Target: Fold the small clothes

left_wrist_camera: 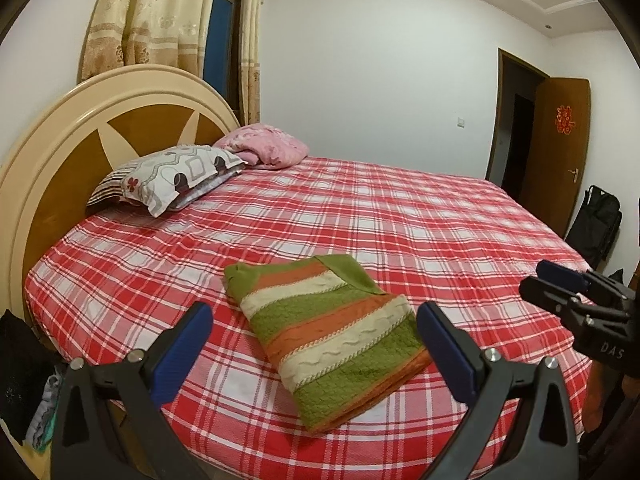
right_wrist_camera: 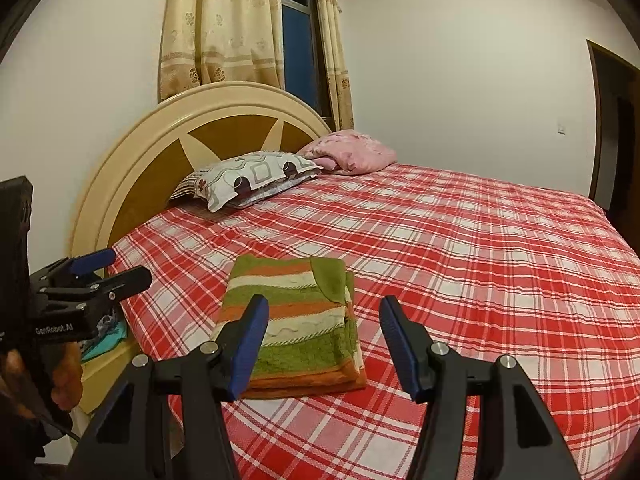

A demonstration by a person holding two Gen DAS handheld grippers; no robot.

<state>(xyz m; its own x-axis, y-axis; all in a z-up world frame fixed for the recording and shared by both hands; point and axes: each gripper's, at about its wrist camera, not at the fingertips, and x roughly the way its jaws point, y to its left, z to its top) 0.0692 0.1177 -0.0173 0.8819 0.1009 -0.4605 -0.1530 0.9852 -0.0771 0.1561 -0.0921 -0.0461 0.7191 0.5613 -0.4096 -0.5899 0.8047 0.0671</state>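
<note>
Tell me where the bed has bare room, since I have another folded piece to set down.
The widest bare stretch of checked sheet runs from the folded striped sweater toward the door side. A smaller patch lies between the sweater and the patterned pillow. The headboard end is crowded: that pillow and the pink blanket.

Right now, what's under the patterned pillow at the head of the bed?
A striped pillow pokes out beneath the patterned pillow, resting on the red plaid sheet. Most of the striped one is covered, so anything else under there can't be seen.
</note>
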